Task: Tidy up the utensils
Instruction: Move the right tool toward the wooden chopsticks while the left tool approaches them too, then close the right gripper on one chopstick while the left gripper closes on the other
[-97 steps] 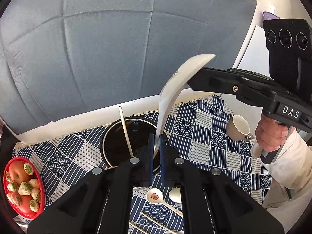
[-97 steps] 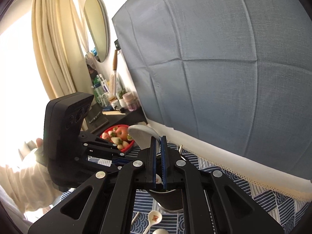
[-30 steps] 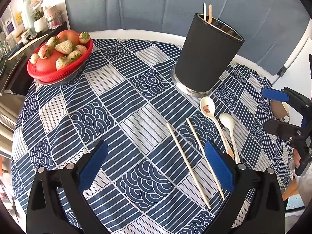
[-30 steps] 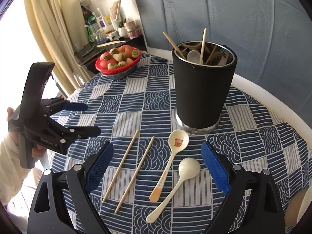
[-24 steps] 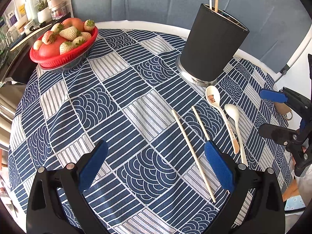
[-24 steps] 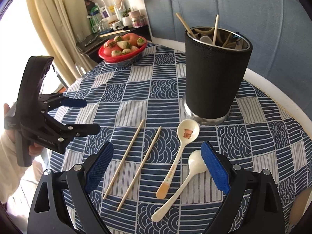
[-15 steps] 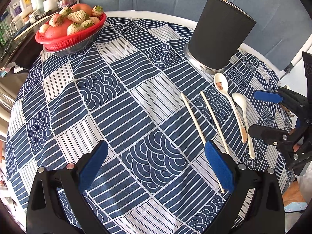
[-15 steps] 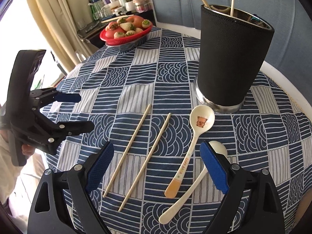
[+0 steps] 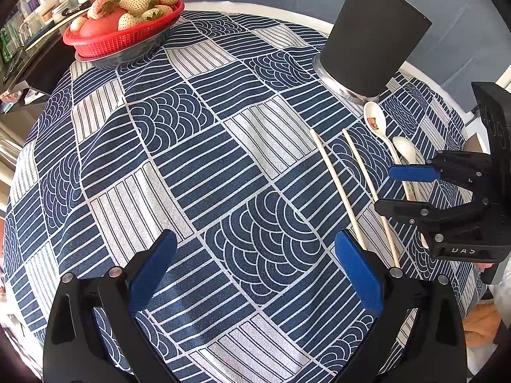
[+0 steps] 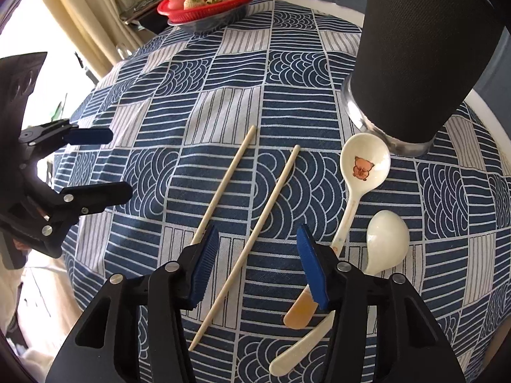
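Left wrist view: your left gripper (image 9: 254, 268) hangs wide open and empty over bare tablecloth (image 9: 198, 172), kept clear of the work, with one chopstick end just beside its right pad; the black holder (image 9: 372, 36) stands beyond, a red fruit basket (image 9: 123, 36) far left. Right wrist view: your right gripper (image 10: 257, 260) has its jaws closing around the inner chopstick (image 10: 252, 239), pads not yet pressing; you straddle its lower half, likely for a clean lift. The outer chopstick (image 10: 225, 183) passes just under the left pad and could snag; the bear spoon (image 10: 354, 191) and plain spoon (image 10: 380, 244) lie close right.
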